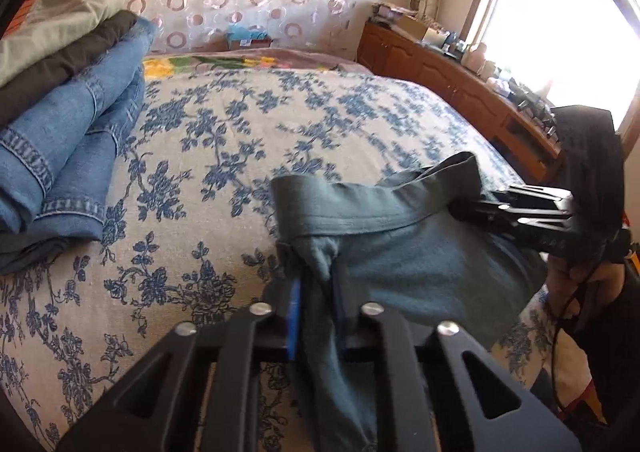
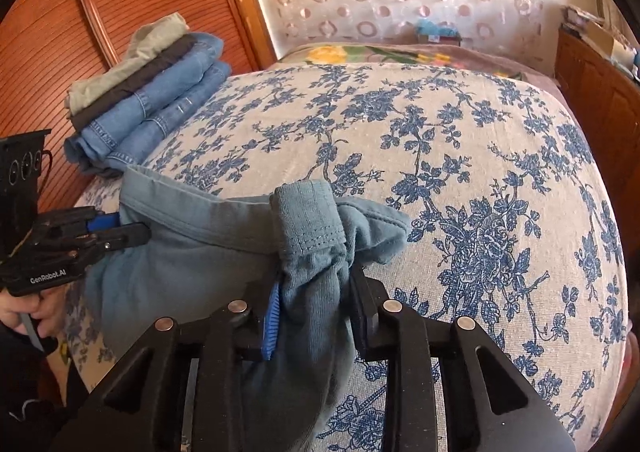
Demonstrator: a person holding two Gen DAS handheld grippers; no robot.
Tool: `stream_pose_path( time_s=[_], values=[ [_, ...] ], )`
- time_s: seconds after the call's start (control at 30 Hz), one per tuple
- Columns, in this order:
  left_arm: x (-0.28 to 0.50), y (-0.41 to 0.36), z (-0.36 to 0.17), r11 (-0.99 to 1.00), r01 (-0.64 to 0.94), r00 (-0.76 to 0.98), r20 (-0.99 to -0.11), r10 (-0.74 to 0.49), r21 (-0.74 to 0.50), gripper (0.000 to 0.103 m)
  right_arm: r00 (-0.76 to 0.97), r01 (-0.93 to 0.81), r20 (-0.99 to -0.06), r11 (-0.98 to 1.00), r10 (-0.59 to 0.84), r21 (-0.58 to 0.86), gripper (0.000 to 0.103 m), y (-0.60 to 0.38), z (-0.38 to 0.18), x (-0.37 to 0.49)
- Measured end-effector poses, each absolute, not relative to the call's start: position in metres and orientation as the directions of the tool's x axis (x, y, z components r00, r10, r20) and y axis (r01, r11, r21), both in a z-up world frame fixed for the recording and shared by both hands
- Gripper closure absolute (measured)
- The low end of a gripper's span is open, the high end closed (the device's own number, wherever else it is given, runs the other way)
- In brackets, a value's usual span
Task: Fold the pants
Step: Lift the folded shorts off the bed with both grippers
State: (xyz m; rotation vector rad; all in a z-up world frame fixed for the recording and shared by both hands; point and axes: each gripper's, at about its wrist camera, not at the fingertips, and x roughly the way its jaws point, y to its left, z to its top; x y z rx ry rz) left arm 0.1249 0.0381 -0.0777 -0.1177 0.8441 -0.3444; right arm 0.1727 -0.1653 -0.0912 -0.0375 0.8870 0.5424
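Over the near edge of a bed covered in a blue floral spread, a person holds a pair of teal pants up by the waistband, stretched between two black grippers. From the left gripper, the waistband runs off toward three o'clock, where the right gripper comes in level from the right, a bare hand wrapped around its handle below. From the other side, the left gripper reaches in from nine o'clock, its handle in a hand at eight o'clock. Both sets of jaws are closed narrow on bunched waistband cloth, a blue pad pressed against the fabric. The pants hang down from the grippers in front of the bed. At ten o'clock, well apart, sits a stack of folded clothes: jeans under dark and pale green garments.
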Motion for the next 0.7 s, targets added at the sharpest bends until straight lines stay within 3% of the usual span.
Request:
stream_pose_path(
  time_s=[0.23,0.7],
  values=[
    [0.101,0.034,-0.039,0.944,0.261,0.714,-0.617,-0.330,-0.202,0.098,0.550,-0.474,-0.700,0.860,0.456,0.188,0.090,-0.164,-0.073,0.162],
    [0.090,0.080,0.022,0.962,0.193,0.833,-0.486,-0.264,-0.191,0.099,0.683,-0.569,-0.503,0.818,0.530,0.088,0.092,-0.129,0.020,0.144]
  ],
)
